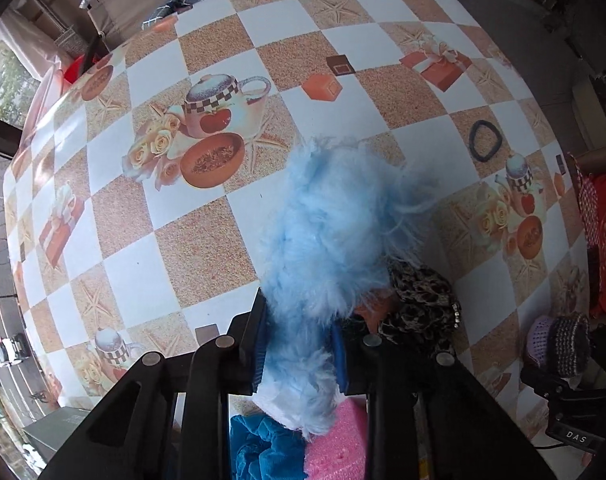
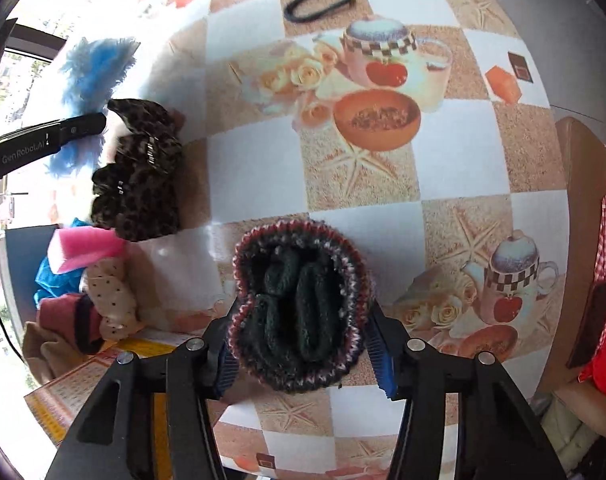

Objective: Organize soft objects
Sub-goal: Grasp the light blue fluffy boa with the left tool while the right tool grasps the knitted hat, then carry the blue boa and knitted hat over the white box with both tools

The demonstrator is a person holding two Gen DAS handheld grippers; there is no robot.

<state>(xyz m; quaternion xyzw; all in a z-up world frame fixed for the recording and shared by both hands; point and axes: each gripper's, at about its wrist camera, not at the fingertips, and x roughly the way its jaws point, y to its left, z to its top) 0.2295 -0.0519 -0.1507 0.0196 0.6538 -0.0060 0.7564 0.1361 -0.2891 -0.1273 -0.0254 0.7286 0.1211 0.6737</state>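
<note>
The left claw [image 1: 299, 354] is gripping the fluffy blue scrunchie [image 1: 331, 232] just beside the leopard scrunchie [image 1: 421, 304], the right claw [image 2: 301, 354] is gripping a knitted one [image 2: 301, 308] nearby above the worktop [image 1: 207, 220], so both probably need carrying to the pile next.

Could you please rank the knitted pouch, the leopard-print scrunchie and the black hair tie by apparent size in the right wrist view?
1. Dark knitted pouch with a red-and-white flecked rim, though nearness to the camera inflates it.
2. Leopard-print fabric scrunchie.
3. Thin black hair tie, farthest away.
</note>
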